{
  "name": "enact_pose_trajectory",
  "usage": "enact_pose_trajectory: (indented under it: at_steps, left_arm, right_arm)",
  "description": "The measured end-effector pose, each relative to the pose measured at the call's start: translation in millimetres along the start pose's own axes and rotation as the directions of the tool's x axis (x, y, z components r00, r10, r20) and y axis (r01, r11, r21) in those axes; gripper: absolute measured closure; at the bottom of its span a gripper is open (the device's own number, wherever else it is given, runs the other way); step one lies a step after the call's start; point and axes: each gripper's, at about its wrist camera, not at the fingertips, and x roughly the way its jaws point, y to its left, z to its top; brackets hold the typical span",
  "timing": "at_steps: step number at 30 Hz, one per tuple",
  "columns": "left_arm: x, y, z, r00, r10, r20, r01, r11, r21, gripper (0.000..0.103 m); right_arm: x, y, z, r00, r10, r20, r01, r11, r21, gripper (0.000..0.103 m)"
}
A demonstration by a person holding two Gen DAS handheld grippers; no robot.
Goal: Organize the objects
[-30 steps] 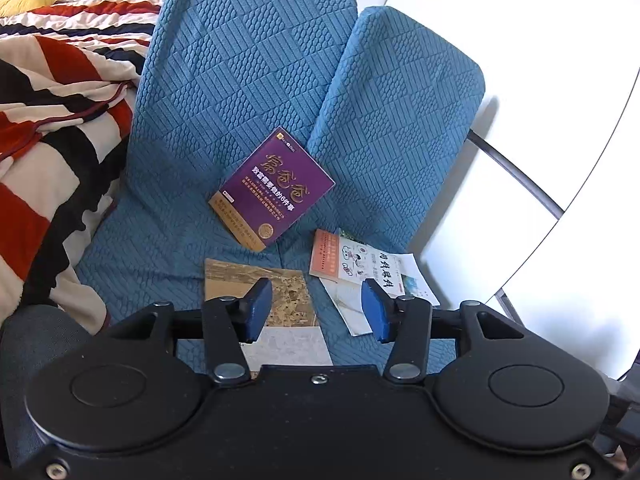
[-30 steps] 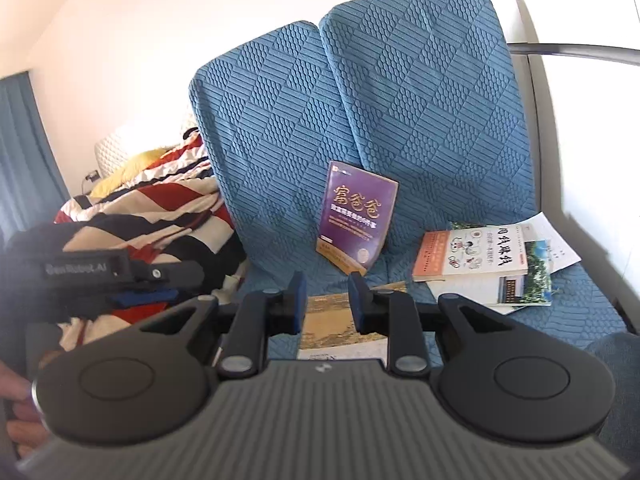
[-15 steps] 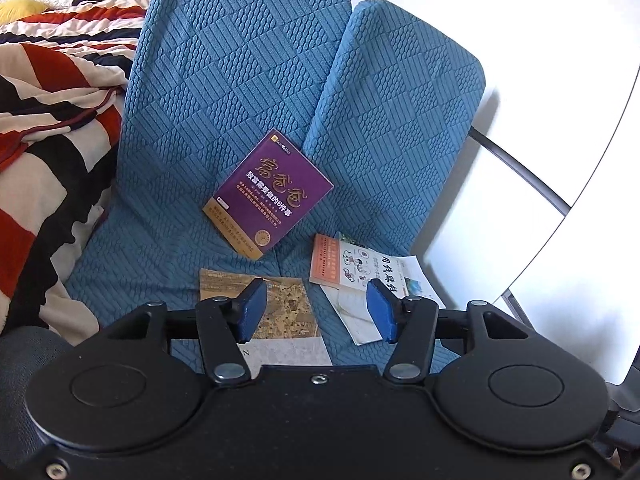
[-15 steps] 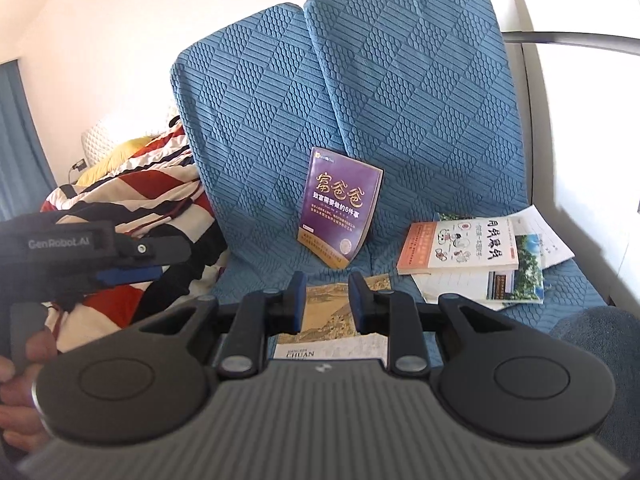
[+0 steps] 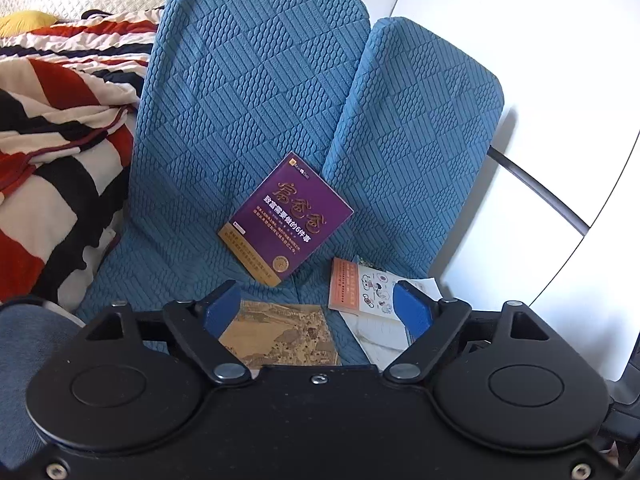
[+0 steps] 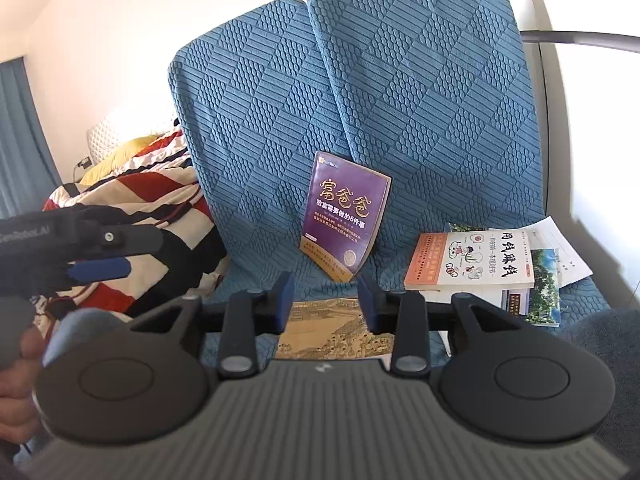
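A purple book (image 5: 286, 220) (image 6: 346, 216) leans upright against the blue sofa's back cushions. In front of it a tan book with a painted landscape cover (image 5: 280, 336) (image 6: 332, 334) lies flat on the seat. To the right a white and orange book (image 5: 362, 286) (image 6: 470, 260) rests on a small pile of books and papers. My left gripper (image 5: 318, 310) hovers over the tan book, its jaws opening wide with nothing held. My right gripper (image 6: 326, 300) also hovers above the tan book, jaws opening and empty. The left gripper (image 6: 100, 270) shows at the left edge of the right wrist view.
A blue textured sofa (image 5: 248, 92) (image 6: 420, 92) holds the books. A red, black and cream striped blanket (image 5: 52, 128) (image 6: 148, 184) is heaped at its left. A white wall and a dark metal bar (image 5: 536, 188) bound the right side.
Both grippers moved closer to the books on the seat. The left jaws spread much wider and the right jaws opened from nearly shut.
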Motion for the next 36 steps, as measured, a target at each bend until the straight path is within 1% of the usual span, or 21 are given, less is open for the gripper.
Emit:
enact_pose_trajectory:
  at_steps: [1, 2, 3, 4, 5, 6, 8, 10, 12, 14, 16, 21, 23, 25, 28, 31, 33, 36]
  left_arm:
    - [0.1, -0.4, 1.4, 1.0, -0.003, 0.003, 0.003, 1.0, 0.008, 0.013]
    - [1.0, 0.0, 3.2, 1.0, -0.004, 0.005, 0.004, 1.0, 0.012, 0.009]
    - [1.5, -0.4, 4.8, 1.0, -0.006, 0.008, 0.006, 1.0, 0.016, 0.004]
    - [2.1, -0.3, 6.1, 1.0, -0.01, 0.014, 0.01, 1.0, 0.021, 0.002]
    - [3.2, 0.2, 7.3, 1.0, -0.016, 0.019, 0.016, 0.999, 0.028, 0.002]
    - [5.2, 1.3, 8.5, 0.999, -0.025, 0.023, 0.024, 0.999, 0.035, 0.001]
    - [11.0, 5.0, 10.6, 0.999, -0.035, 0.023, 0.035, 0.999, 0.038, 0.001]
    - [16.3, 9.8, 11.4, 0.999, -0.044, 0.024, 0.043, 0.998, 0.035, 0.001]
    - [23.0, 15.5, 13.1, 0.999, -0.025, 0.023, 0.025, 0.999, 0.023, 0.001]
    - [30.0, 20.4, 14.7, 0.999, -0.044, 0.016, 0.044, 0.999, 0.032, 0.001]
    - [37.4, 27.8, 15.3, 0.999, -0.048, 0.01, 0.048, 0.998, 0.032, 0.001]
    - [68.1, 43.4, 15.9, 0.999, -0.038, 0.006, 0.037, 0.999, 0.027, 0.001]
    - [81.9, 48.4, 16.4, 0.999, -0.049, 0.003, 0.049, 0.998, 0.03, 0.001]
    - [94.9, 50.5, 16.8, 0.999, -0.041, 0.0, 0.041, 0.998, 0.038, 0.001]
    - [114.5, 55.0, 16.8, 1.0, -0.029, -0.005, 0.029, 0.998, 0.049, 0.001]
    - [135.3, 61.3, 17.4, 0.999, -0.033, -0.017, 0.033, 0.998, 0.046, 0.001]
    - [148.9, 65.2, 18.5, 0.999, -0.017, -0.032, 0.019, 0.998, 0.052, 0.001]
    - [161.7, 68.5, 20.4, 1.0, -0.001, -0.03, 0.002, 0.998, 0.063, 0.001]
  right_arm:
    - [0.7, -0.6, 0.4, 1.0, 0.002, 0.0, -0.002, 1.0, 0.007, 0.059]
    - [1.5, -0.9, 1.0, 1.0, 0.0, 0.001, 0.0, 1.0, 0.011, 0.055]
    - [2.1, -0.8, 1.6, 1.0, -0.004, 0.003, 0.004, 1.0, 0.013, 0.05]
    - [2.5, -0.4, 2.1, 1.0, -0.01, 0.005, 0.01, 1.0, 0.012, 0.047]
    - [3.0, -0.1, 2.4, 1.0, -0.015, 0.008, 0.015, 1.0, 0.009, 0.039]
    - [3.7, 0.1, 3.2, 1.0, -0.023, 0.009, 0.023, 1.0, 0.007, 0.029]
    - [5.8, -0.2, 3.8, 1.0, -0.018, 0.011, 0.018, 1.0, -0.001, 0.019]
    - [10.2, -0.6, 4.8, 1.0, -0.016, -0.008, 0.016, 1.0, -0.007, 0.02]
    - [11.6, 0.2, 7.0, 1.0, -0.027, -0.007, 0.027, 1.0, -0.013, 0.02]
    - [14.3, 0.6, 8.7, 0.999, -0.04, -0.013, 0.04, 0.999, -0.014, 0.02]
    - [19.6, -0.9, 9.7, 0.999, -0.044, -0.018, 0.044, 0.999, -0.015, 0.02]
    - [44.5, -10.9, 5.1, 0.999, -0.044, -0.015, 0.044, 0.998, -0.037, 0.02]
    - [56.1, -16.0, 3.8, 0.998, -0.053, -0.021, 0.052, 0.998, -0.044, 0.02]
    - [65.7, -20.8, 3.4, 0.998, -0.061, -0.021, 0.06, 0.997, -0.051, 0.02]
    - [79.6, -28.8, 4.5, 0.998, -0.056, -0.039, 0.055, 0.998, -0.027, 0.02]
    - [91.9, -33.3, 6.3, 0.998, -0.043, -0.039, 0.043, 0.999, -0.016, 0.02]
    - [101.8, -37.0, 7.4, 0.998, -0.05, -0.048, 0.05, 0.999, -0.011, 0.02]
    - [115.0, -43.0, 9.0, 0.997, -0.039, -0.067, 0.039, 0.999, 0.004, 0.02]
